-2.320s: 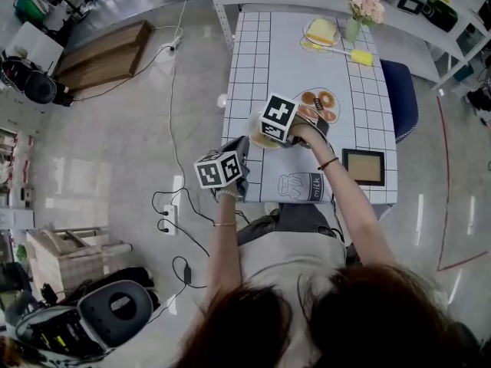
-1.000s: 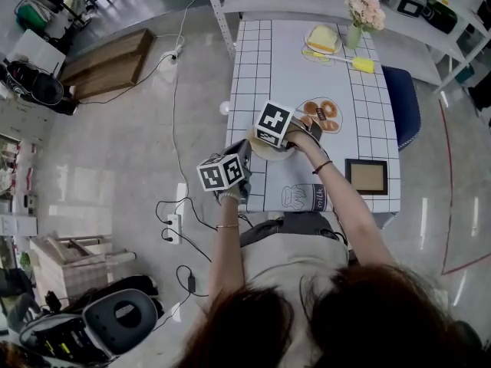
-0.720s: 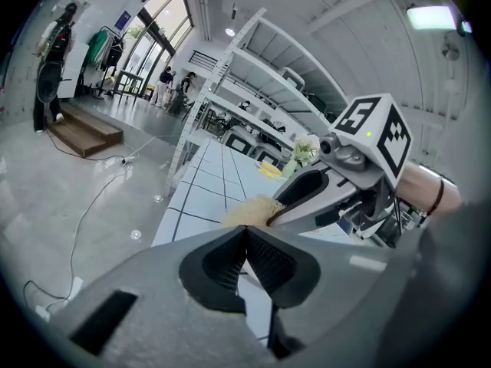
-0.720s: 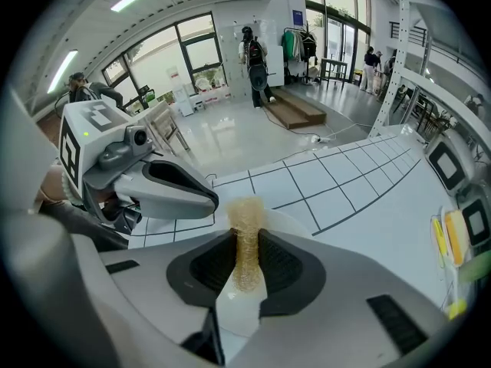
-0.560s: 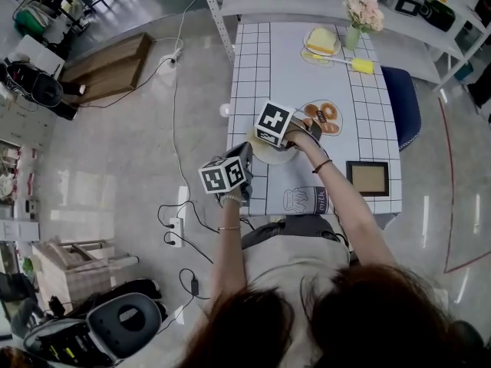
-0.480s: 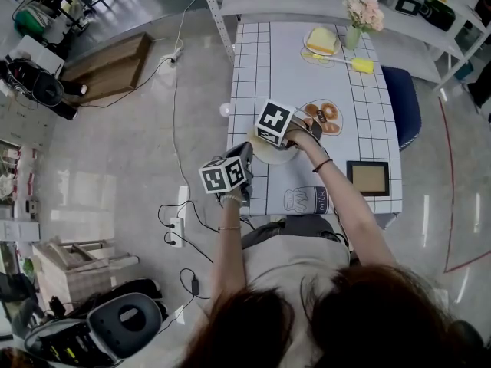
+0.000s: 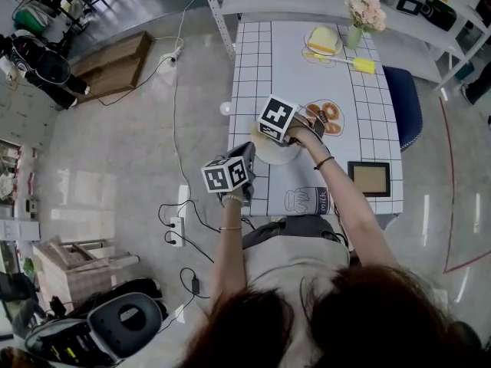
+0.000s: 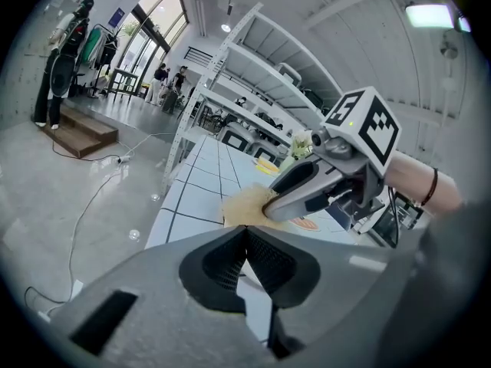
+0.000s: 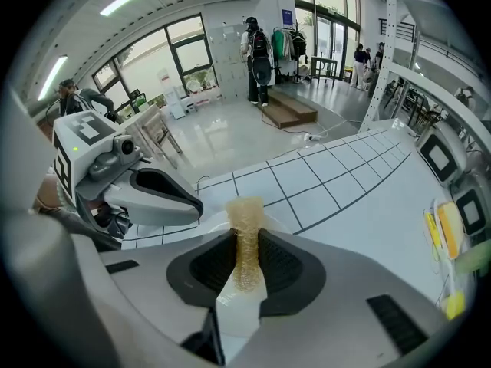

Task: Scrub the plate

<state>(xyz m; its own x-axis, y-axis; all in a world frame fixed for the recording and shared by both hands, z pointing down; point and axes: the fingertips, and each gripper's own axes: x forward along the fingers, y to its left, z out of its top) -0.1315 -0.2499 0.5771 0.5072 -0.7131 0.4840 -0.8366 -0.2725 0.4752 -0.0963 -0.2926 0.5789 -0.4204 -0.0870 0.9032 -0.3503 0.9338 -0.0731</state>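
Note:
A white plate (image 7: 284,156) lies at the near left edge of the grid-patterned table (image 7: 284,60). My left gripper (image 7: 247,154) is shut on the plate's rim (image 8: 256,307), reaching in from the table's left side. My right gripper (image 7: 275,139) is shut on a tan mesh scourer (image 9: 245,240) and holds it down over the plate (image 9: 236,314). In the left gripper view the scourer (image 8: 247,205) shows just beyond my jaws, with the right gripper (image 8: 270,208) coming in from the right. The left gripper's fingers (image 9: 157,192) appear at the left of the right gripper view.
On the table are a donut plate (image 7: 326,115), a wooden frame (image 7: 367,177), a yellow-handled brush (image 7: 356,62), a plate with a yellow block (image 7: 321,38) and a flower vase (image 7: 362,12). A blue chair (image 7: 403,98) stands at the right. Cables lie on the floor (image 7: 176,90) at the left.
My right gripper with the scourer has shifted slightly back and forth over the plate. The left gripper has stayed on the rim.

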